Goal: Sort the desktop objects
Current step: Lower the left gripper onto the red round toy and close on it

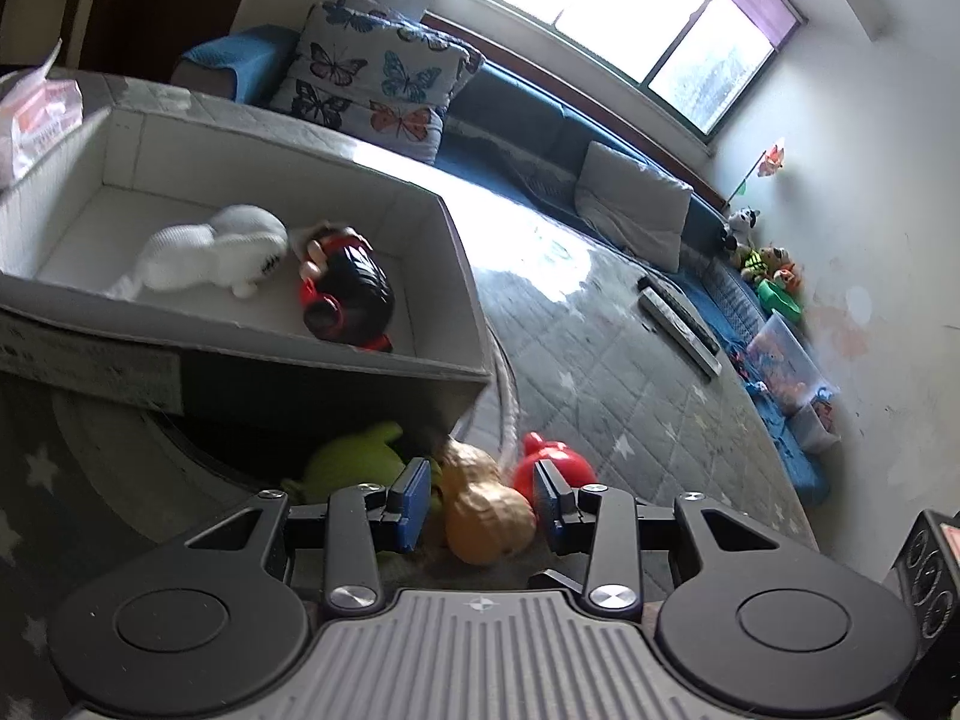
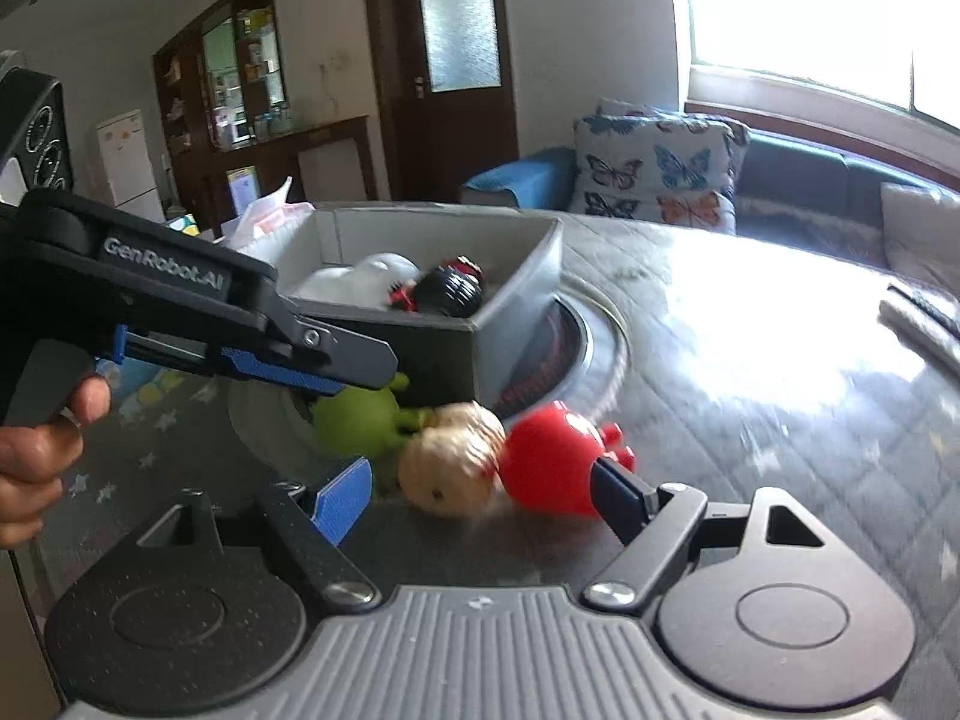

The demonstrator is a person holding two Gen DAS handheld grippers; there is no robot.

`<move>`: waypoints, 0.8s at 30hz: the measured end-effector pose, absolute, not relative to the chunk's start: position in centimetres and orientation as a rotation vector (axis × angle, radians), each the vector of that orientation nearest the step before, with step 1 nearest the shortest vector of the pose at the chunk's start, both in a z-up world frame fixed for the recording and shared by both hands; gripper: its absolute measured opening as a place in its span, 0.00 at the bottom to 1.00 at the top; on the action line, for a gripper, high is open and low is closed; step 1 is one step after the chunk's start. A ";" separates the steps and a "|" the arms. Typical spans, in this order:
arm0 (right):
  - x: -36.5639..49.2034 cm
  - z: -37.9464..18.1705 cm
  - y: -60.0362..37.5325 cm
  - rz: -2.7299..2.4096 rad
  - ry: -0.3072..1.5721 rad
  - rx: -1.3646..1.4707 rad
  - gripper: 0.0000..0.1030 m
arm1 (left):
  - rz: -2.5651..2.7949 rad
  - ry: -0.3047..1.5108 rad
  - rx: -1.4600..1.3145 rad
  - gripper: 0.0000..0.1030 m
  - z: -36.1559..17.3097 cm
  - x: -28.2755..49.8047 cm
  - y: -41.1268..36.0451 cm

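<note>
A tan peanut-shaped toy lies on the table between a green toy and a red toy. My left gripper is open with its fingers on either side of the peanut toy. In the right wrist view the same peanut toy, green toy and red toy lie just ahead of my right gripper, which is open and empty. The left gripper reaches in from the left there. A grey storage box holds a white plush and a black-and-red toy.
The quilted grey table cover carries remote controls at the far right. A butterfly pillow and blue sofa lie behind. A plastic bag sits left of the box. A round inset lies under the box.
</note>
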State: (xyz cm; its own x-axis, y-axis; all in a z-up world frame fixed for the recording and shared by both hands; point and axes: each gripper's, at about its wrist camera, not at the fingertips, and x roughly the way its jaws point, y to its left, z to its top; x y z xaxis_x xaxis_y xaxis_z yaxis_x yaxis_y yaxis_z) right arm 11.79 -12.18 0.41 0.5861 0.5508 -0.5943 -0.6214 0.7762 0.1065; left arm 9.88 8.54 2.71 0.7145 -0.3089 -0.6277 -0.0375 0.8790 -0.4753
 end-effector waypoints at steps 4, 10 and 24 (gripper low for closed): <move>12.1 -0.3 -13.5 0.653 0.667 -0.072 0.79 | -0.180 0.784 -0.484 0.39 2.5 10.2 7.4; 12.6 -0.8 -14.9 0.625 0.674 -0.040 0.78 | -0.217 0.806 -0.482 0.39 2.5 11.4 5.6; 15.3 -2.1 -15.4 0.608 0.718 0.060 0.63 | -0.235 0.849 -0.490 0.39 1.8 14.9 4.7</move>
State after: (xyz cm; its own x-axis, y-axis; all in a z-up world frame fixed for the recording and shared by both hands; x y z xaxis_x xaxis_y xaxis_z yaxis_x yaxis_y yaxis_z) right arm 15.34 -15.39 -2.08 0.5893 0.5419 -0.5992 -0.5016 0.8268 0.2545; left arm 14.89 4.69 1.83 0.6441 -0.3879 -0.6593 0.0060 0.8644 -0.5027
